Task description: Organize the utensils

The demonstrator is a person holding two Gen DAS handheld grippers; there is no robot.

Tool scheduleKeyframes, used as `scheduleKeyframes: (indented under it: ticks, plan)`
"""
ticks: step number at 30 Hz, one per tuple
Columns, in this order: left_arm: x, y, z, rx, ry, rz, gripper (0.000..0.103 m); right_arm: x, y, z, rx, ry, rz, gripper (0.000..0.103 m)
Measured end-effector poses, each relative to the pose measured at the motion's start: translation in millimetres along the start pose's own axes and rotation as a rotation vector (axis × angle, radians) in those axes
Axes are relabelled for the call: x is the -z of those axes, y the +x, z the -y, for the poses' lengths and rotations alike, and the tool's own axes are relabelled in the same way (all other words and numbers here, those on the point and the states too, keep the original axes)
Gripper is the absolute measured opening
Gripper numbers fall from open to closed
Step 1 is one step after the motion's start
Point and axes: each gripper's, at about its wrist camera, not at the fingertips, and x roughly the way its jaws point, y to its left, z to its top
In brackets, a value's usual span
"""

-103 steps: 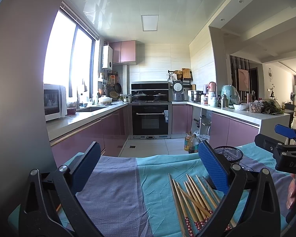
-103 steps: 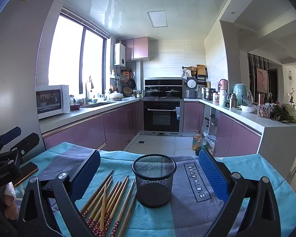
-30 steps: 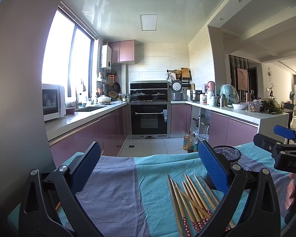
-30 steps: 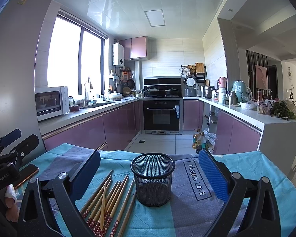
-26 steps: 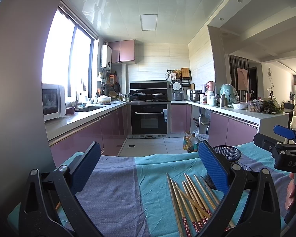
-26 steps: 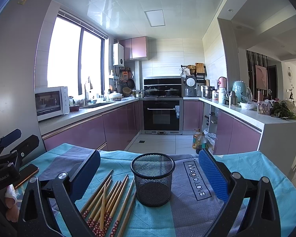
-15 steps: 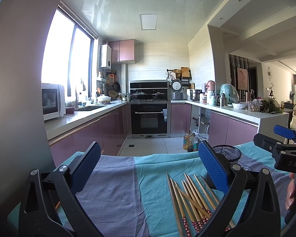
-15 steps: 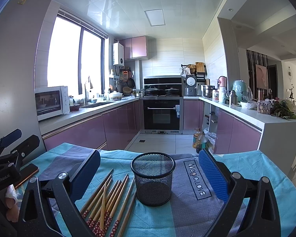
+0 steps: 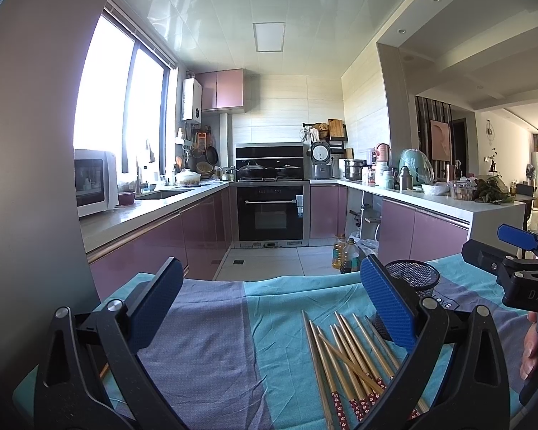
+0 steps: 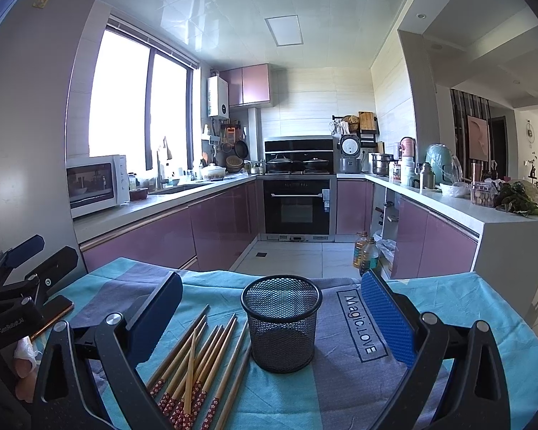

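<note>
Chopsticks [image 10: 197,362] beside mesh cup [image 10: 281,326] | cloth [image 10: 448,308] | both jaws spread, empty

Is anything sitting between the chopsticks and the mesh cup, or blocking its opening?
Nothing visible: the wooden chopsticks lie loose on the cloth right beside the black wire-mesh cup, whose top is open and looks empty.

Left hand-held gripper [image 9: 269,304] hovered wide open over tabletop [image 9: 204,351]; chopsticks [image 9: 348,358] lay loosely piled beside mesh cup [image 9: 412,276]; right hand-held gripper [image 9: 513,251] at right edge.

Black mesh cup [image 10: 281,326], tan chopsticks [image 10: 197,362] with red floral ends, teal-and-grey cloth [image 10: 340,394]
</note>
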Motion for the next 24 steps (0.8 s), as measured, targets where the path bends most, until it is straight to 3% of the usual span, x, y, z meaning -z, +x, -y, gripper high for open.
scheduleKeyframes:
  ticks: [11,16,18,24]
  plan:
    - [6,6,-2,0.002,0.004,-0.038,0.097,1,5,-9,-0.072,-0.026,-0.054,0.096]
    - [7,12,-4,0.007,0.004,-0.077,0.097,11,16,-22,-0.145,-0.070,-0.137,0.096]
    - [9,15,-5,0.016,0.007,-0.102,0.097,17,23,-30,-0.189,-0.093,-0.188,0.092]
    - [16,30,-12,0.013,0.026,-0.190,0.097,40,53,-54,-0.280,-0.153,-0.388,0.061]
